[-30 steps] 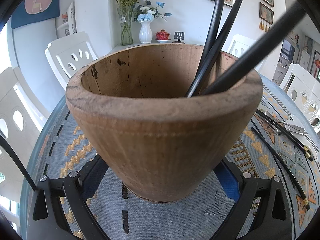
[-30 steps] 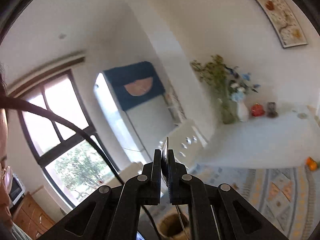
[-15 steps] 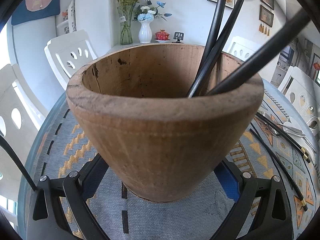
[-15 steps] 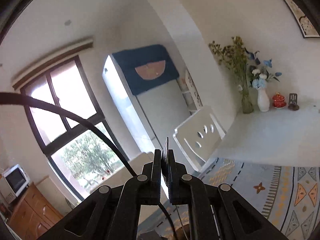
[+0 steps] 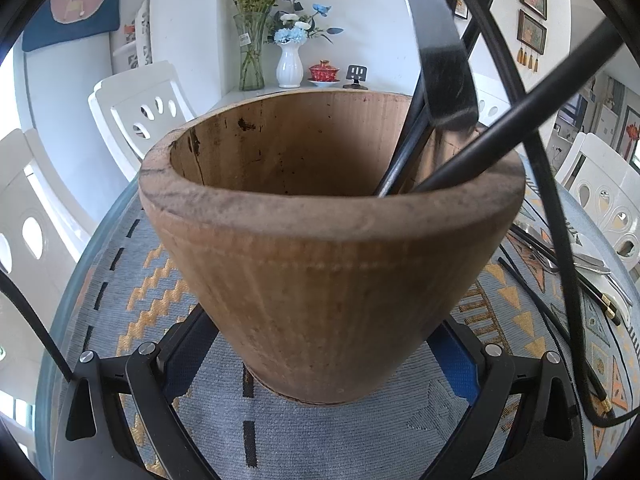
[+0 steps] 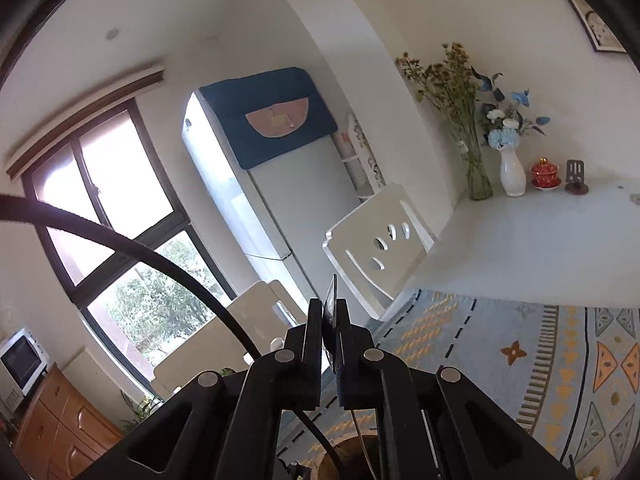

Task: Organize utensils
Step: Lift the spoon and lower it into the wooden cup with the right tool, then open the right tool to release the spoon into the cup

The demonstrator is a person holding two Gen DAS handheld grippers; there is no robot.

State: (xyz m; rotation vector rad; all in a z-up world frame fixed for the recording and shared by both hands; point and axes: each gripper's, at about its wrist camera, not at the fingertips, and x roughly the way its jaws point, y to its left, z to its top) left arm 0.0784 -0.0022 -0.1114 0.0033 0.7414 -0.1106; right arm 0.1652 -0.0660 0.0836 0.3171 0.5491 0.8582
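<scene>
Left gripper [image 5: 320,364] sat wide around the base of the wooden cup [image 5: 332,264], a finger on each side; couldn't tell whether the blue pads actually pressed the wall or just bracketed it. Cup stood upright on the patterned blue-and-orange table mat [image 5: 132,308]. Inside it, black utensil handles [image 5: 520,128] leaned against the right part of the rim. A flat dark blade-like utensil [image 5: 444,76] hung from above, its lower end at the cup's far rim beside those handles. Right gripper [image 6: 329,312] was clamped tight on a thin dark flat utensil [image 6: 330,300], held edge-on between its fingers, and sticking up past the tips. Low in the right wrist view, a sliver of the cup's mouth showed directly below the gripper. More cutlery [image 5: 588,264], fork and black-handled pieces with gold bands, lay on the mat to the cup's right, well apart from it. White chair [image 5: 140,108] stood behind the table.
</scene>
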